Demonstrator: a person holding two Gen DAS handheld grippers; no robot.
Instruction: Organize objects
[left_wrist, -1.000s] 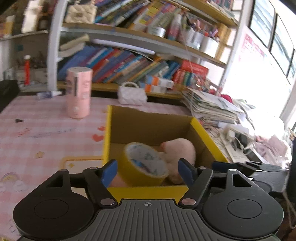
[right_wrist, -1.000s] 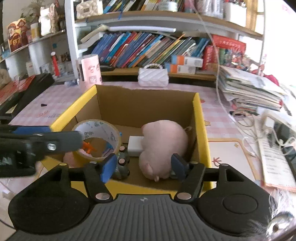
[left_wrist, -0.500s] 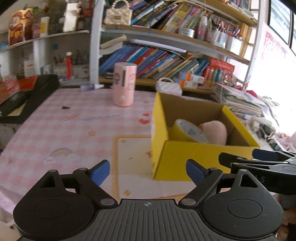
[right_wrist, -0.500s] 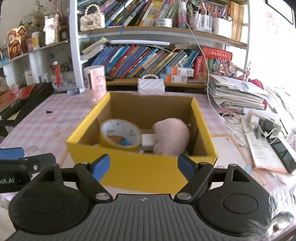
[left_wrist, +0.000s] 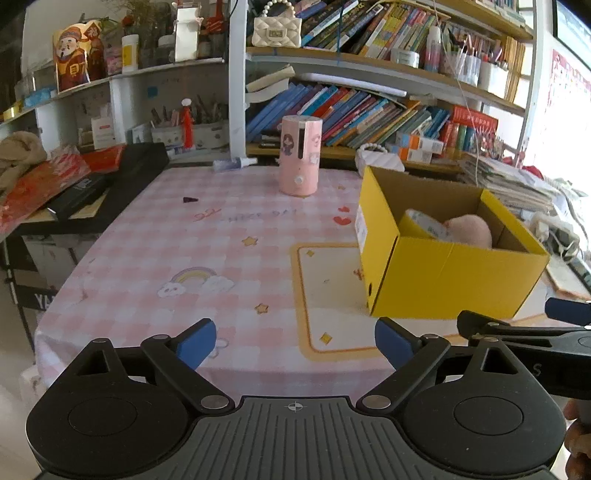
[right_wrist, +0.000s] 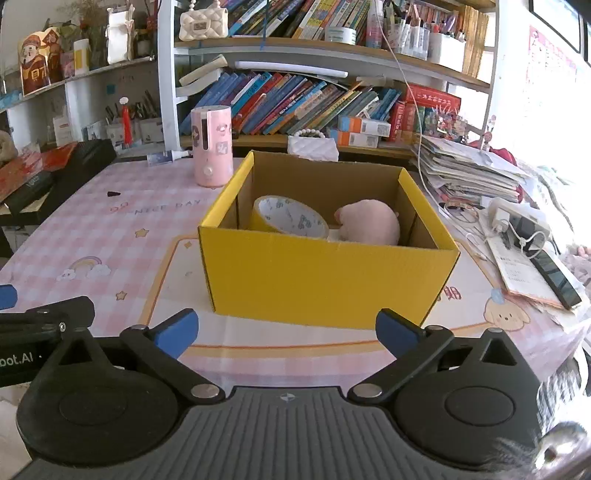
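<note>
Both claws hang low over the near edge of the desk (right_wrist: 110, 236), angled downward toward it. The left claw (left_wrist: 295, 341) holds nothing; its jaws are opening, with only pink checked cloth between the blue pads. The right claw (right_wrist: 287, 332) is likewise released and opening, its gap framing the near wall of the yellow box (right_wrist: 325, 280) without touching it. Each claw shows at the edge of the other's view, side by side and apart. A second ago both were right over the box, pads narrower, the left at the roll of tape and the right at the pink plush; since then they have drawn back toward the desk edge, and the box now sits well clear ahead. Inside it the roll of tape (right_wrist: 290, 219) leans at the left and the pink plush toy (right_wrist: 369, 227) lies at the right, close together. Behind the box stand a pink cylinder (right_wrist: 211, 146) and a white quilted purse (right_wrist: 313, 147), then the bookshelf (right_wrist: 295, 51).
</note>
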